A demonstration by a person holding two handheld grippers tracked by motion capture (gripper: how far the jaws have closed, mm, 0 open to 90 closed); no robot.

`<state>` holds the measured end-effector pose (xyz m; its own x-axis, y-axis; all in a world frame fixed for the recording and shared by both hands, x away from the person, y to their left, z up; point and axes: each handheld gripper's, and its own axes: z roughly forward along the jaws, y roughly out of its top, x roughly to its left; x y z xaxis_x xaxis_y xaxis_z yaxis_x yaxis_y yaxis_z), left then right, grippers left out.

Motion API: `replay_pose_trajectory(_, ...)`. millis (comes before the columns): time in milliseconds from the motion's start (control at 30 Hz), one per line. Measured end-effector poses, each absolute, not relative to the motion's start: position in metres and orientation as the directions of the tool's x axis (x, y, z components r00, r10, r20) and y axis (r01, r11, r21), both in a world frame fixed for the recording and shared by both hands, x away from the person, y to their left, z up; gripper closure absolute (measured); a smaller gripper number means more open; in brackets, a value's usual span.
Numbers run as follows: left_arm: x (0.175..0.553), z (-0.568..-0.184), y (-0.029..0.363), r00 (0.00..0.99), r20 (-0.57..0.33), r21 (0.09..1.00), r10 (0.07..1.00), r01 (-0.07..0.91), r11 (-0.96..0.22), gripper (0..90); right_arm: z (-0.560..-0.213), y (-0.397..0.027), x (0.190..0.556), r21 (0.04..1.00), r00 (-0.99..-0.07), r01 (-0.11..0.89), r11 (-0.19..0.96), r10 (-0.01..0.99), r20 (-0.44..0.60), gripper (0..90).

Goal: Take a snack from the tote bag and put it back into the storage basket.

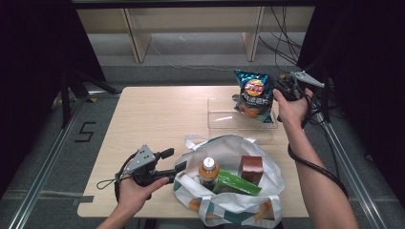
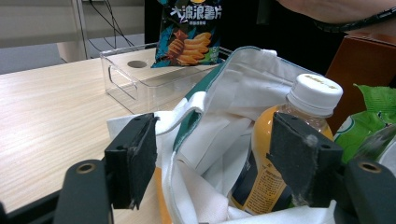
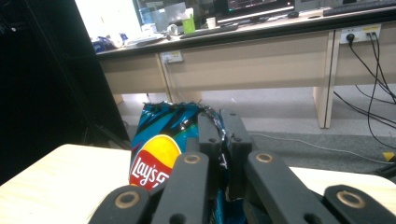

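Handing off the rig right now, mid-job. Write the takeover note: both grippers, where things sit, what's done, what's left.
Right gripper: shut on the chip bag, pinching its top edge and holding it upright over the clear bin.
Left gripper: open, fingers straddling the tote bag rim without pressing it.
Still in the tote: orange-label bottle, brown box, green packet.
Done: chips lifted out of the tote.
Left: release chips into the bin, then probably move the other three items.
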<state>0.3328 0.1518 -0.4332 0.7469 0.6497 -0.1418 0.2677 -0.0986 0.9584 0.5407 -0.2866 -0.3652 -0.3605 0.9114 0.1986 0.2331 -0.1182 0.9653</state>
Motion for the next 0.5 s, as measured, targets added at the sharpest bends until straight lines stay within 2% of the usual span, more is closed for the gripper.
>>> replay_pose_trajectory(467,0.3326,-0.4338,0.1515,0.746,-0.156,0.959,0.648,0.272,-0.082,31.6,-0.3712,-0.2878,0.5434,0.963,-0.343,0.247,-0.11,0.919,0.193,88.6)
replay_pose_trajectory(500,0.3324,-0.4338,0.1515,0.745,-0.155,0.958,0.649,0.273,-0.084,31.6,-0.3717,-0.2866,0.5429,0.958,-0.34,0.254,-0.13,0.915,0.215,88.5)
